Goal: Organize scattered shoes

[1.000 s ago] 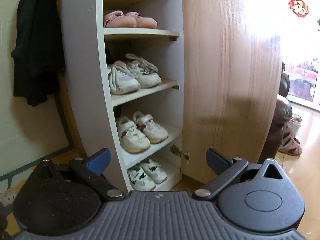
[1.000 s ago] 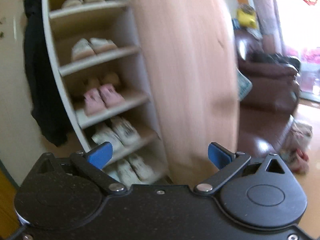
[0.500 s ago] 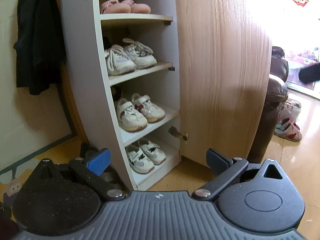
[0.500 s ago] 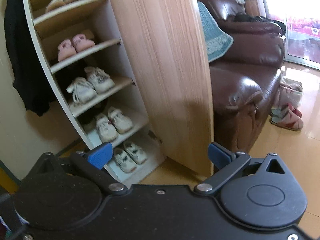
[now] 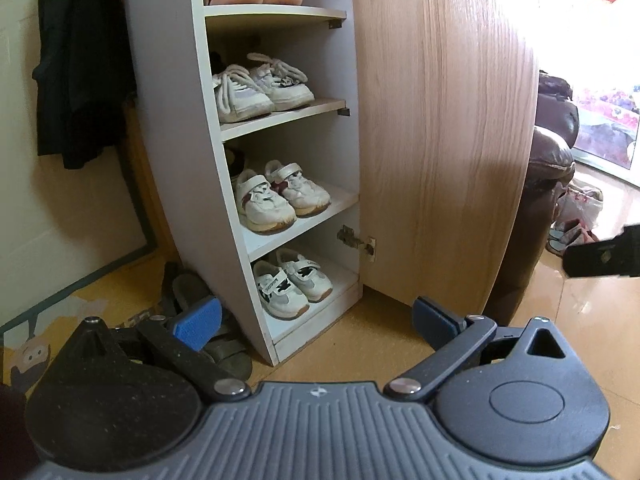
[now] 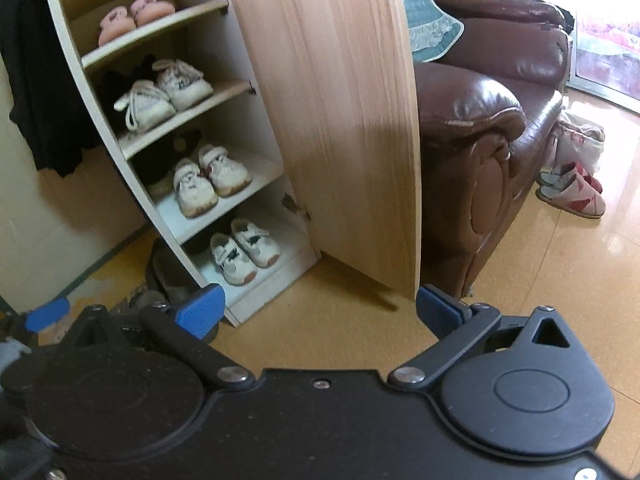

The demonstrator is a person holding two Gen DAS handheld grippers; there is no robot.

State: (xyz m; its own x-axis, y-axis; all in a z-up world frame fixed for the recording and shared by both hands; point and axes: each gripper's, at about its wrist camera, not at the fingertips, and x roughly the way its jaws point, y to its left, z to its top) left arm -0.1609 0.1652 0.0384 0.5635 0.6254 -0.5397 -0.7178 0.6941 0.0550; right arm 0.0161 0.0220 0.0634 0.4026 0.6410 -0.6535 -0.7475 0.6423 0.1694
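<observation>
floor slippers (image 6: pixel 572 194) lie well right of right gripper (image 6: pixel 318 308).

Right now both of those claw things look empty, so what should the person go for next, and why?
Probably swing the right gripper toward the slippers on the floor past the brown armchair. Both grippers are open and hold nothing, the cabinet door stands open, and its visible shelves each hold a neat pair. Those slippers lie loose, on the right gripper's side. The left gripper could then take the dark sandals beside the cabinet.
</observation>
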